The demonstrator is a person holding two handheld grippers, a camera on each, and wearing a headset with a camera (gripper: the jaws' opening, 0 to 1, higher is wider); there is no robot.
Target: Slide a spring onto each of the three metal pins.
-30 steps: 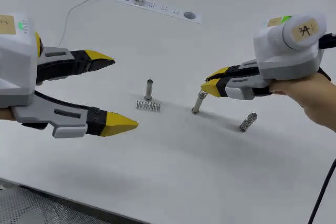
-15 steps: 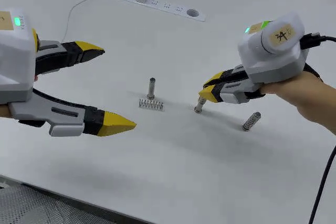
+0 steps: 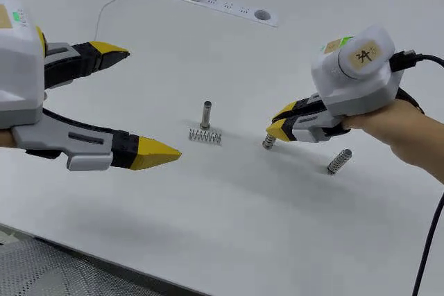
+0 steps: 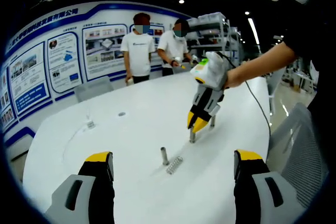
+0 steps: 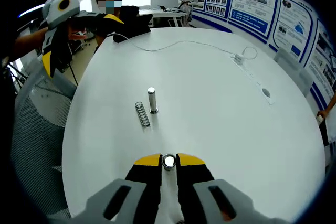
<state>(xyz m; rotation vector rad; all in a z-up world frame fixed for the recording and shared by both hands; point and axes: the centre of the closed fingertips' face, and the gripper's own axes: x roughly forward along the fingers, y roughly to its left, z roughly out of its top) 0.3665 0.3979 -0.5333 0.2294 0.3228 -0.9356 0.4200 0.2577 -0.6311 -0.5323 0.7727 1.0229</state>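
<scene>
spring (image 3: 269, 142) on pin (image 5: 168, 162), right hand-held gripper (image 3: 275, 128) pinching spring

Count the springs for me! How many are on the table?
3. One spring lies loose beside the bare pin. A second spring is at the right gripper tips, on a pin. A third spring is farther right.

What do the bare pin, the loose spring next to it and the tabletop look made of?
Pin: metal, likely steel; smooth grey shaft with a bright highlight. Spring: thin metal wire, silvery open coils. Tabletop: matte white, probably laminate or painted board; soft glare, no grain.
</scene>
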